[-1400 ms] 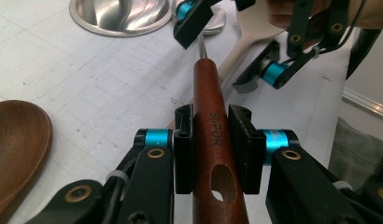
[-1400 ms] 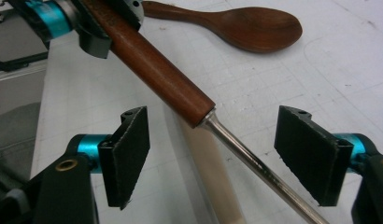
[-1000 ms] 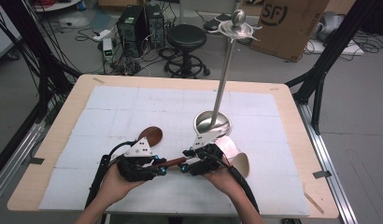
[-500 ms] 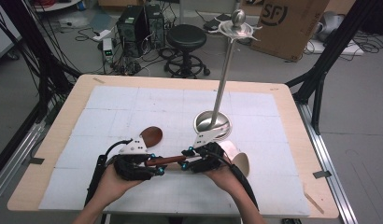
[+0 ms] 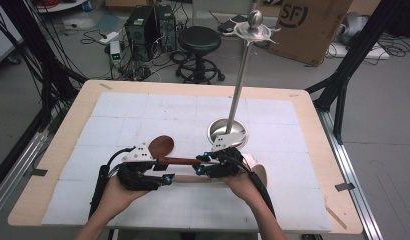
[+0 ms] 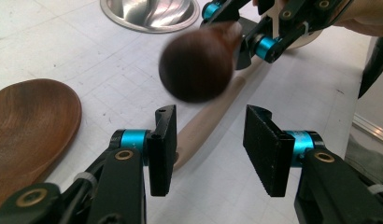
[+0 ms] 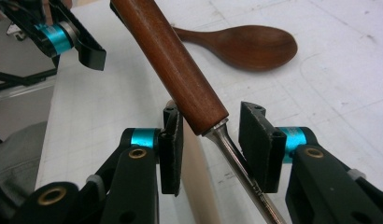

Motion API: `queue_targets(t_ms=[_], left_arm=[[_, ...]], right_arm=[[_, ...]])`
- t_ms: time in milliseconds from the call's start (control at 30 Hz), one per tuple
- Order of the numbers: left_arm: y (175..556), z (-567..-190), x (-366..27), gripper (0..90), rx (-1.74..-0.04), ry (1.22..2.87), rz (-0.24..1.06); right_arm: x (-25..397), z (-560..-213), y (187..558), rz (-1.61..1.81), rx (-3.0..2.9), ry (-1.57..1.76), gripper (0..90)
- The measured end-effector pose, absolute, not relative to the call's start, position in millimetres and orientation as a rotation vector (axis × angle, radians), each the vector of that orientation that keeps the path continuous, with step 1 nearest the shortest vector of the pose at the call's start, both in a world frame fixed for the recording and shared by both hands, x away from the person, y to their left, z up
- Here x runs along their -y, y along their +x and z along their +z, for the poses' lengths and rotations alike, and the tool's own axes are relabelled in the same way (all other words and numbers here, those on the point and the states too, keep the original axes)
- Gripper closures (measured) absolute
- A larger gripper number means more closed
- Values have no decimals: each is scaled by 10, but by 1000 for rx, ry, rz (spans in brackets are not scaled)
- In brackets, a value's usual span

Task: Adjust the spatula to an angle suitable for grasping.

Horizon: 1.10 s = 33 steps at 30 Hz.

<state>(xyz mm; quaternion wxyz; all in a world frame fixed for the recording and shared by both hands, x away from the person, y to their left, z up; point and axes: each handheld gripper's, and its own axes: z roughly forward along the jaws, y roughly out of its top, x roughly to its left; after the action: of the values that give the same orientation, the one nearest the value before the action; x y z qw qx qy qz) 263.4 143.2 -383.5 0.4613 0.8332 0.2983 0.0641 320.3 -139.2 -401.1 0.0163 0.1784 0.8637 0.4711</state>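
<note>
The left gripper (image 6: pixel 208 116) has its 2 jaws wide apart and empty, low over the white mat (image 5: pixel 143 115). Above them hangs the blurred round end of a dark wooden handle (image 7: pixel 180 70), clear of both pads. Under the jaws a pale wooden spoon (image 6: pixel 199 128) lies flat on the mat, its stem running away towards the right gripper (image 7: pixel 210 114). That gripper faces the left one, and the handle spans the space between the 2. The handle's lower end and its metal shaft (image 7: pixel 236 163) sit between the right jaws; the left pad looks to touch the wood and a slit shows at the other, so I cannot tell whether they clamp it. A dark wooden spoon (image 7: pixel 245 46) lies on the mat just beyond the left gripper. Farther back stands a steel bowl base (image 5: pixel 228 132) with an upright pole (image 5: pixel 240 85), near the middle of the table (image 5: pixel 313 130)
</note>
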Motion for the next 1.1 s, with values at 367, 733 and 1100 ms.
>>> queue_targets(t_ms=[367,733,1100], left_arm=[[2636,-3838,-1446,538,-737,2049,164],[2638,-3840,-1450,535,-742,2042,165],[2643,-3840,-1457,532,-736,2041,164]], right_arm=[[1479,-3840,3376,1522,-2592,601,669],[1669,-3551,3508,1598,-2453,718,716],[1892,-3311,3562,1794,-2276,837,723]])
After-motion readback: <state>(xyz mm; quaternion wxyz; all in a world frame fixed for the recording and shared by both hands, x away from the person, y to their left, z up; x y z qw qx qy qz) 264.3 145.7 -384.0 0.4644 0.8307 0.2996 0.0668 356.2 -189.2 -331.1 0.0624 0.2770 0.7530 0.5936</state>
